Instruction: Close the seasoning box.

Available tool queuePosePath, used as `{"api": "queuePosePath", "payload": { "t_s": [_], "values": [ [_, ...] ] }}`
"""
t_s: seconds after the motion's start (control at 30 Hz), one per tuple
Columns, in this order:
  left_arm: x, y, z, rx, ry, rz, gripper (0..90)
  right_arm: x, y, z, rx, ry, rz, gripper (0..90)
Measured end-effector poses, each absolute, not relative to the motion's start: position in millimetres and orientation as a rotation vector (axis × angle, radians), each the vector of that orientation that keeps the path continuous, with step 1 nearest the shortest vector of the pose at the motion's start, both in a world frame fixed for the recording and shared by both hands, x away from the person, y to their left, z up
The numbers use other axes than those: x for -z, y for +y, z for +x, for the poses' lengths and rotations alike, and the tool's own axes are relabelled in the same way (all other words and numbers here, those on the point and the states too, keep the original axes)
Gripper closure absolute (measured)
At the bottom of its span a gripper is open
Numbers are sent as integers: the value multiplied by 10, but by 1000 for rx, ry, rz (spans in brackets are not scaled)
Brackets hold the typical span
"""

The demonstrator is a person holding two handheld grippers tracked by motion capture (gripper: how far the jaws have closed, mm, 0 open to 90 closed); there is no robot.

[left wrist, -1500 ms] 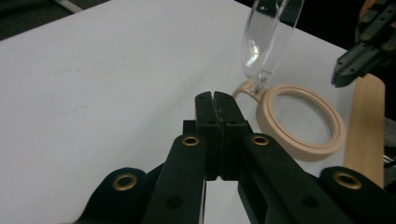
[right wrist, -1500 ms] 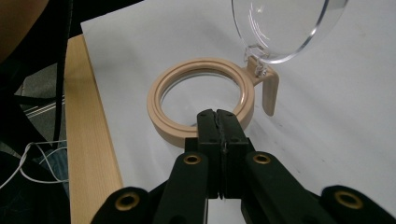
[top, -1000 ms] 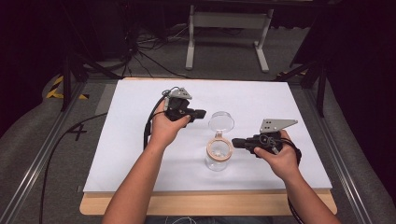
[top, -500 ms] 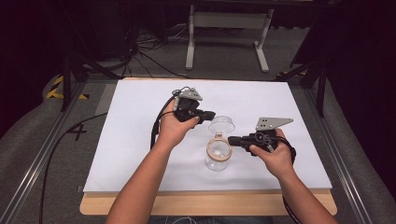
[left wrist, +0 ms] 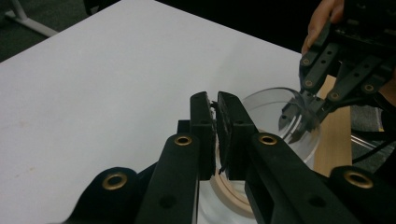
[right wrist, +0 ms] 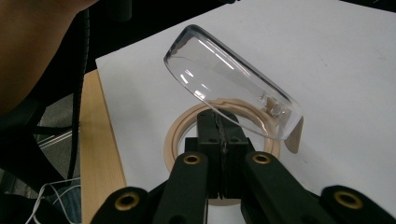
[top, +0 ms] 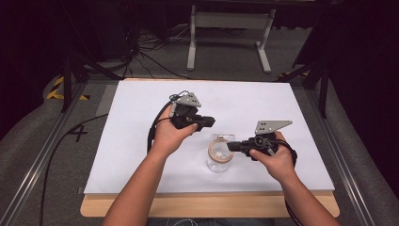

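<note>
A clear glass jar (top: pixel 218 164) with a tan seal ring (right wrist: pixel 180 135) stands on the white table top. Its hinged clear lid (right wrist: pixel 229 79) hangs tilted half open above the mouth. My right gripper (right wrist: pixel 219 133) comes in from the right, its jaws shut on the jar's near rim, under the lid. My left gripper (top: pixel 209 123) hovers just behind and left of the jar. Its jaws have just been opening and stand a narrow slit apart (left wrist: pixel 217 126), with nothing that I can make out between them. From there the lid (left wrist: pixel 271 107) lies just beyond them.
The white sheet (top: pixel 141 122) covers a wooden board whose front edge (top: pixel 211 207) runs near the person. Metal rails (top: pixel 42 160) flank the table. Cables lie on the grey floor at the left, and a white stand (top: pixel 228 28) is behind.
My left hand has moved right and a little up, toward the jar. The lid, upright before, now leans lower over the mouth. The right hand has stayed put.
</note>
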State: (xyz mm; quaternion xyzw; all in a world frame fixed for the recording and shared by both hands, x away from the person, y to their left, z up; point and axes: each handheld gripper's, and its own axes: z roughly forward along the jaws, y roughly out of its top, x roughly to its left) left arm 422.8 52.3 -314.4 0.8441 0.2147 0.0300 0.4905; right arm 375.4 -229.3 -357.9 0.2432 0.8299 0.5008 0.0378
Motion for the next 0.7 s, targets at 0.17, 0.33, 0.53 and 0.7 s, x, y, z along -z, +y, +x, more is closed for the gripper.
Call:
{"api": "queuePosePath", "payload": {
  "t_s": [0.17, 0.33, 0.53, 0.7],
  "values": [
    [3167, 635, 4068, -58, 534, 2079, 838, 3569, -2308, 3732, -1501, 2585, 741, 900],
    [3179, 799, 3885, -82, 549, 2131, 810, 3546, -2329, 3702, -1467, 2618, 743, 900],
    [3206, 938, 3788, -81, 576, 2158, 800, 3551, -2321, 3691, -1434, 2647, 734, 900],
    [3241, 1038, 3760, -68, 595, 2184, 788, 3561, -2313, 3678, -1405, 2673, 736, 900]
  ]
}}
